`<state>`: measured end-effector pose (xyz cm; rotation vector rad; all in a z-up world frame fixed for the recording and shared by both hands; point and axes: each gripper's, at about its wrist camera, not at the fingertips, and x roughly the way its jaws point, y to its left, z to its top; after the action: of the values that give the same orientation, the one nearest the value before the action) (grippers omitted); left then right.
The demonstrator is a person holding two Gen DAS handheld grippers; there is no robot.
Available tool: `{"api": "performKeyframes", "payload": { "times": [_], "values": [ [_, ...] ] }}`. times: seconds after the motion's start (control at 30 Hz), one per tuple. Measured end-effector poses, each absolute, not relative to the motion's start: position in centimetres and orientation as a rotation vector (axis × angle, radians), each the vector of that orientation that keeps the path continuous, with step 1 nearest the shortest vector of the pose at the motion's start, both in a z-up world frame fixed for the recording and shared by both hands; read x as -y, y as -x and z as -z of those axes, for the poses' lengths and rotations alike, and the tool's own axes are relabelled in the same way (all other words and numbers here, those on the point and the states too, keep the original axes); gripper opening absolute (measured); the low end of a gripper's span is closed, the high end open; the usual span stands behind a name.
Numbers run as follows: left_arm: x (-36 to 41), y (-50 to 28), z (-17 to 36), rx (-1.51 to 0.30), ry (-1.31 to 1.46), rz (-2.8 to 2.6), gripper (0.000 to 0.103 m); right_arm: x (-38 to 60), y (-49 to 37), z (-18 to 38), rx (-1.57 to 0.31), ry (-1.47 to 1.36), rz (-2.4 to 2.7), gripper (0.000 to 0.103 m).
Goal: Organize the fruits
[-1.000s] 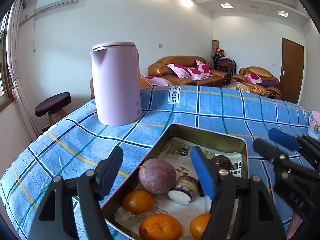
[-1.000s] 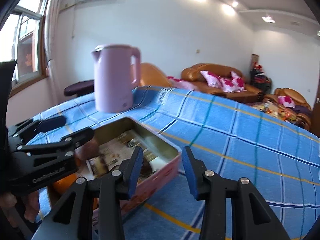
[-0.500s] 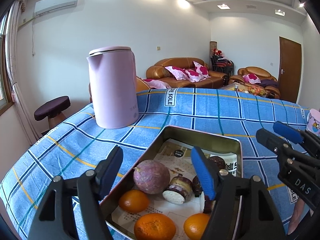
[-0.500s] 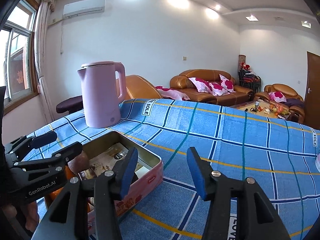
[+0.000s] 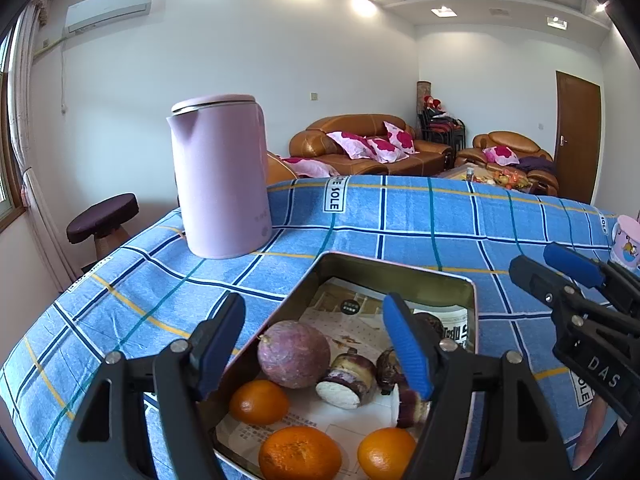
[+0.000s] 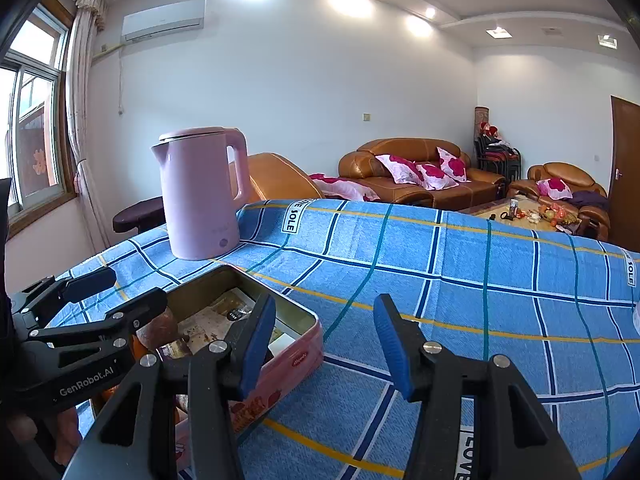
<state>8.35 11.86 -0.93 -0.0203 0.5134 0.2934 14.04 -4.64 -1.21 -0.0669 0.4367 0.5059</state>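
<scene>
A metal tin point(image 5: 400, 276) lined with paper sits on the blue checked cloth. It holds a purple passion fruit point(image 5: 293, 354), three oranges point(image 5: 299, 454), and several cut purple pieces point(image 5: 348, 380). My left gripper point(image 5: 316, 348) is open and empty, held just above the tin's near end. My right gripper point(image 6: 324, 340) is open and empty, over the cloth just right of the tin's pink outer wall point(image 6: 296, 364). The right gripper also shows in the left wrist view point(image 5: 560, 276), and the left gripper shows in the right wrist view point(image 6: 116, 292).
A tall pink kettle point(image 5: 220, 176) stands on the cloth behind the tin to the left. A patterned cup point(image 5: 628, 240) stands at the far right edge. The cloth-covered table point(image 6: 480, 280) stretches right. A stool point(image 5: 102, 216) and sofas stand beyond.
Both grippers have drawn back and up a little from the tin and stayed open. The right wrist view has swung right, toward the open cloth.
</scene>
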Motion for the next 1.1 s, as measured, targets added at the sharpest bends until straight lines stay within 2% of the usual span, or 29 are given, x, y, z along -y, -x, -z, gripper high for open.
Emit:
{"api": "performKeyframes", "payload": {
  "times": [0.07,0.47,0.67,0.93,1.03,1.1],
  "values": [
    [-11.7,-8.5,0.9,-0.515,0.018,-0.299,0.079,4.8,-14.0,1.2,-0.434,0.065,-0.502,0.053],
    [-10.6,-8.2,0.6,-0.495,-0.016,-0.281,0.080,5.8,-14.2,1.1,-0.430,0.040,-0.483,0.053],
    [-10.6,-8.0,0.4,-0.486,-0.017,-0.293,0.090,5.8,-14.1,1.1,-0.425,0.040,-0.481,0.053],
    [-10.5,-7.7,0.0,-0.473,-0.015,-0.286,0.091,6.3,-14.1,0.9,-0.419,0.026,-0.471,0.053],
    [-10.3,-7.6,-0.1,-0.470,-0.017,-0.280,0.098,6.4,-14.2,0.9,-0.419,0.025,-0.469,0.053],
    [-10.1,-7.7,-0.1,-0.472,-0.020,-0.280,0.098,6.4,-14.2,0.9,-0.419,0.025,-0.469,0.053]
  ]
}}
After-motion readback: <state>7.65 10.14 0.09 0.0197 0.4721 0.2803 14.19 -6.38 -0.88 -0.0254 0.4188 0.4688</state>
